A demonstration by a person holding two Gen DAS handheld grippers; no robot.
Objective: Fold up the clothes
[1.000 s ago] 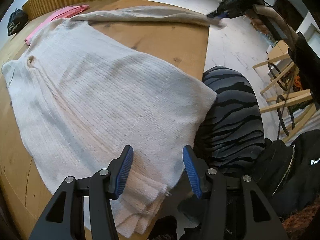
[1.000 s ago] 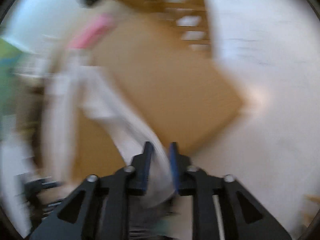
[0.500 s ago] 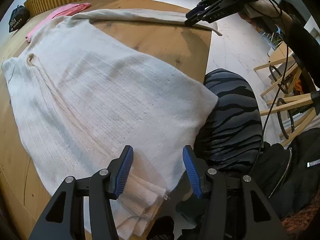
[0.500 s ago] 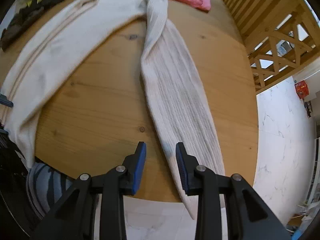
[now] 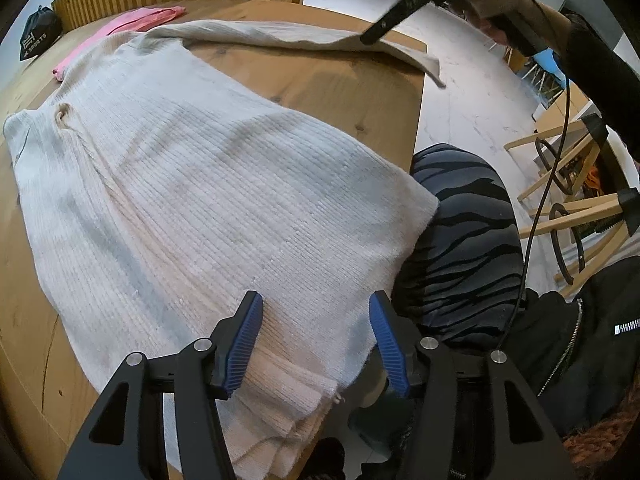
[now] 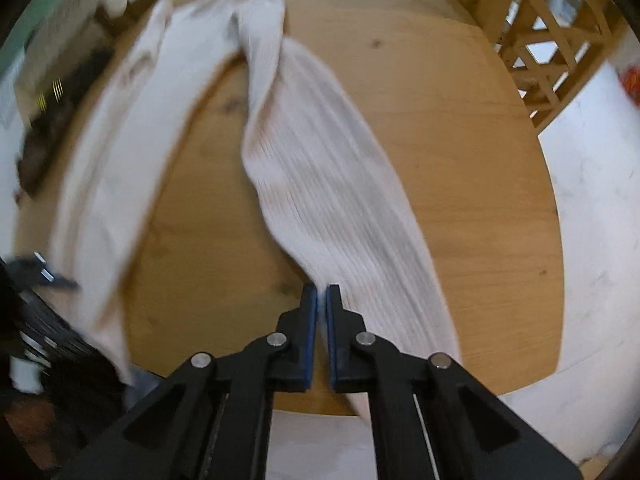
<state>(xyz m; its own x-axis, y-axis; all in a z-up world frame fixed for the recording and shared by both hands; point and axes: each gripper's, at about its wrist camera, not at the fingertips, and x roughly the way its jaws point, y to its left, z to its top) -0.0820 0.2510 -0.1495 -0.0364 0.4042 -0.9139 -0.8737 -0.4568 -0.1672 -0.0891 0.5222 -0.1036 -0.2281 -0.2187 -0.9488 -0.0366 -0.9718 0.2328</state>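
Pinching the sleeve (image 6: 332,208) edge, the right gripper (image 6: 321,300) is starting a fold; the sweater (image 5: 192,200) is lying unfolded on the table (image 5: 340,92), the left gripper (image 5: 316,336) hovering spread over its hem.

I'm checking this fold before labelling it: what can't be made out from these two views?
- Right wrist view: motion blur; whether the right gripper pinches the sleeve edge is unclear.
- Left wrist view: left gripper covers part of the sweater hem, which hangs past the table edge.
- Far pink garment: too small to identify.
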